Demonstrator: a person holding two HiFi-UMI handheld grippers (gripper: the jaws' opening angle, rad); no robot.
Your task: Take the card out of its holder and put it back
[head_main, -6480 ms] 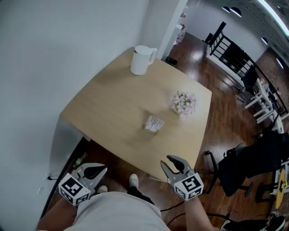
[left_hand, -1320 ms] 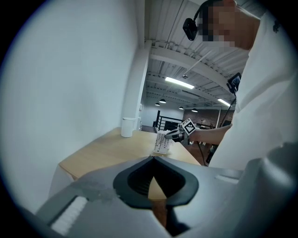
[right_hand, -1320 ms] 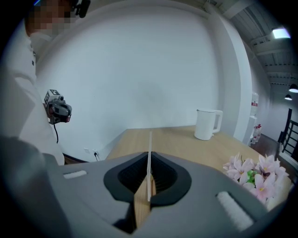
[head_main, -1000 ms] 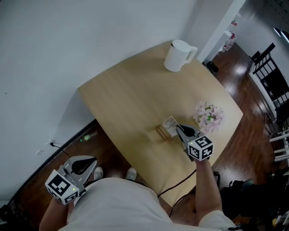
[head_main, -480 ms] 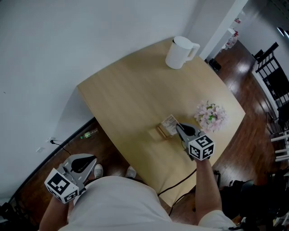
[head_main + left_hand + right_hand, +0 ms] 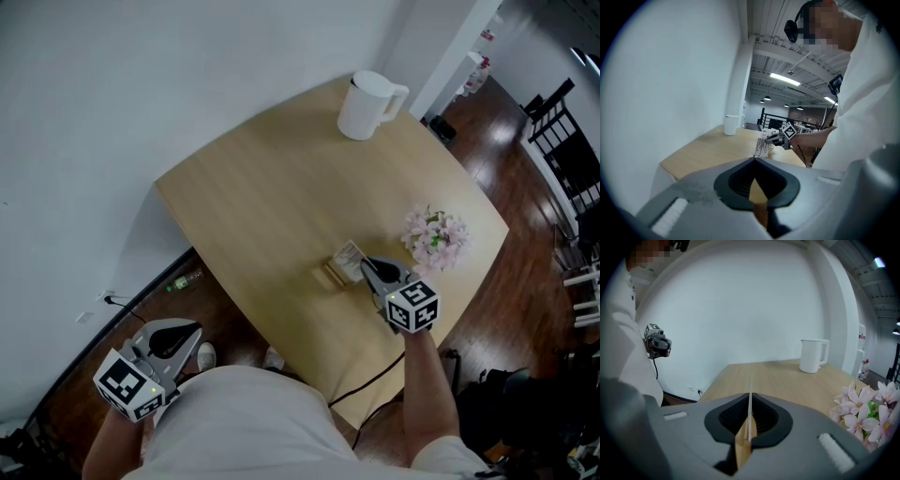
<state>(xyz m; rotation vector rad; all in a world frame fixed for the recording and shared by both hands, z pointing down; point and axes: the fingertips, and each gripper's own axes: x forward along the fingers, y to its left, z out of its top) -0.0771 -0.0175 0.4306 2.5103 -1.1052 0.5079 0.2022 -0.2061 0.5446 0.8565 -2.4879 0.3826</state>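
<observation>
A white printed card (image 6: 351,258) stands upright by its small wooden holder (image 6: 331,275) near the table's front right. My right gripper (image 6: 367,266) is shut on the card's near edge. In the right gripper view the card (image 6: 750,401) shows edge-on between the closed jaws, with the wooden holder (image 6: 741,448) just below. Whether the card's bottom edge sits in the slot I cannot tell. My left gripper (image 6: 180,330) hangs off the table at the person's left side, shut and empty. From there the card (image 6: 761,146) and the right gripper (image 6: 774,139) show far off.
A white kettle (image 6: 367,103) stands at the far corner of the light wooden table (image 6: 253,202). Pink flowers (image 6: 433,238) sit just right of the card, close to the right gripper. A bottle (image 6: 185,279) lies on the dark floor below the table's left edge.
Since the earliest frame my right gripper came from the table's near edge to the card and shut on it. Over the last second neither gripper moved; only the head view shifted slightly.
</observation>
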